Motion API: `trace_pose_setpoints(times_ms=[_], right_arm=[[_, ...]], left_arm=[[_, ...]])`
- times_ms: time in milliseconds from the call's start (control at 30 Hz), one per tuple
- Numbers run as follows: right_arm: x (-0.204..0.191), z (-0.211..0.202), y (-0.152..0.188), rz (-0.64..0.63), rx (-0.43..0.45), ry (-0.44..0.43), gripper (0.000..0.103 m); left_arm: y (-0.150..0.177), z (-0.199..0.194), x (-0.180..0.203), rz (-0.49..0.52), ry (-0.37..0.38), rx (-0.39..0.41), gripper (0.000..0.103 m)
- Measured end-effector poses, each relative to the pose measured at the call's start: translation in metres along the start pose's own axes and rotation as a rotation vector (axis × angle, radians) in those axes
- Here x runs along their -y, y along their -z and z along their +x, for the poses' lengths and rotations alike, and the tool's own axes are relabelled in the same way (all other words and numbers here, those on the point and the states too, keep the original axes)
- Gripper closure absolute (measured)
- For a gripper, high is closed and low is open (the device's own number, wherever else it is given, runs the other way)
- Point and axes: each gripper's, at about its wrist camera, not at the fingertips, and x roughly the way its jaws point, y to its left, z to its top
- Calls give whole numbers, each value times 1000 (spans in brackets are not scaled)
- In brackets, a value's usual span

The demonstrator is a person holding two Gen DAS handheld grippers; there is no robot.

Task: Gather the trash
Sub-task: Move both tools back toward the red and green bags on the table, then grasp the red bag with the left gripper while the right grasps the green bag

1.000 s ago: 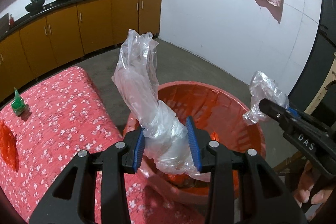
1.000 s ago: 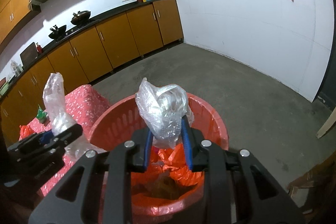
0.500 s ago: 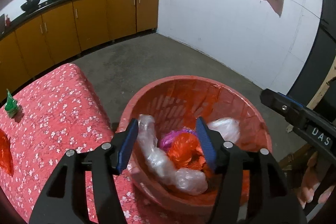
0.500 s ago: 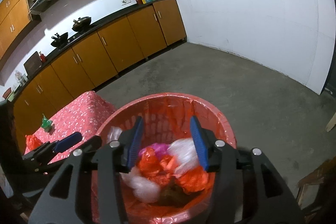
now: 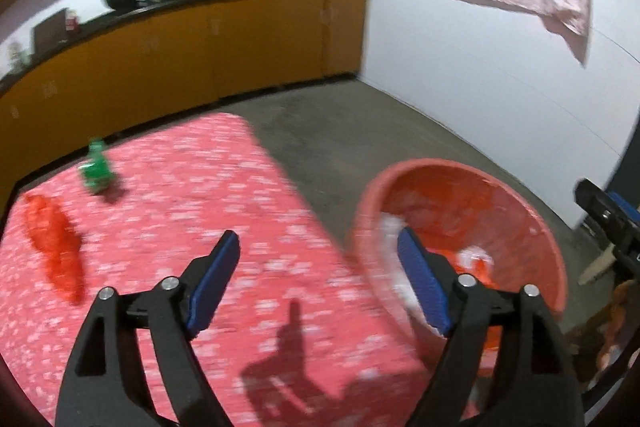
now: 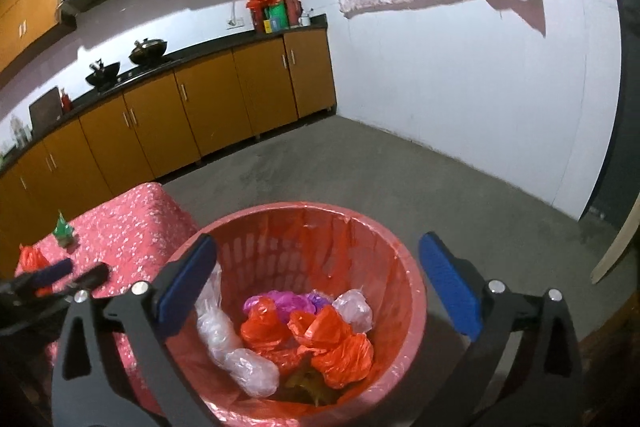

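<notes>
One basket (image 6: 404,267), two claws (image 6: 316,279) (image 5: 316,279), perhaps seven bags (image 6: 340,351).

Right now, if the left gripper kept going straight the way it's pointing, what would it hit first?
Probably the red flowered tablecloth. The left gripper, jaws opening and empty, aims down at bare cloth beside the red basket, not into it. Blur makes depth uncertain.

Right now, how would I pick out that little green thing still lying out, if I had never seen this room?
Find the low table with the pink flowered cloth beside the red basket. Near its far end lies a small crumpled green wrapper. The only other scrap on the cloth, a red plastic bag at the edge, is larger; the wrapper is the only green thing there.
</notes>
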Motion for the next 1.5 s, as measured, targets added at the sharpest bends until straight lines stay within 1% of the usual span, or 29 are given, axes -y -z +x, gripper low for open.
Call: trace_pose_setpoints(times_ms=[33,67,100,167,200,233,267,300,367,400,467,500,600,733,833,967,1100,1133,1167,1200,1267,1367,1500], right_arm=[[-5,-1,1,-11,2,-6,4],[-8,-1,2,-17,2,-17,4],[-13,-1,3,-22,-5,-39,4],[-22,0,5,-29,-23,-72,4],[-25,0,7,-34,-30,-87,4],[-33,0,9,-46,-35,-100,4],[-37,0,9,-56,-36,-105,4],[-45,0,10,-72,-39,-111,4],[-56,0,13,-92,-47,-118,4],[-63,1,14,-101,-50,-120,4],[-72,2,17,-107,-48,-116,4],[-78,3,18,-109,-49,-118,4],[-90,5,20,-109,-59,-126,4],[-107,8,21,-126,-68,-152,4],[-117,13,22,-146,-82,-164,4],[-126,18,24,-154,-97,-177,4],[-135,22,26,-163,-106,-188,4],[-136,22,26,-166,-106,-190,4],[-138,22,26,-170,-107,-192,4],[-141,22,26,-175,-108,-195,4],[-145,23,26,-184,-109,-199,4],[-151,25,26,-192,-112,-207,4],[-161,26,26,-202,-113,-219,4]], left_arm=[[2,-5,-11,-15,-27,15,13],[3,-9,-21,-26,-50,26,13],[5,-14,-37,-39,-87,34,13],[9,-22,-70,-64,-170,44,7],[11,-24,-83,-75,-200,46,6],[13,-26,-101,-92,-246,46,6],[15,-27,-114,-104,-276,40,6],[17,-26,-135,-128,-328,25,6],[18,-26,-159,-167,-374,13,6],[19,-25,-177,-206,-397,13,6],[20,-23,-197,-252,-392,13,6],[20,-20,-206,-266,-402,7,6],[18,-8,-218,-288,-430,-13,6],[13,9,-226,-288,-464,-25,6],[9,24,-231,-291,-487,-59,5],[4,40,-241,-318,-488,-109,5],[2,50,-248,-332,-492,-133,6],[2,53,-250,-336,-485,-139,8],[3,55,-251,-349,-500,-140,13],[4,57,-254,-359,-489,-150,15],[6,60,-260,-385,-462,-168,26],[10,60,-266,-404,-446,-172,36],[16,52,-269,-399,-416,-164,41]])
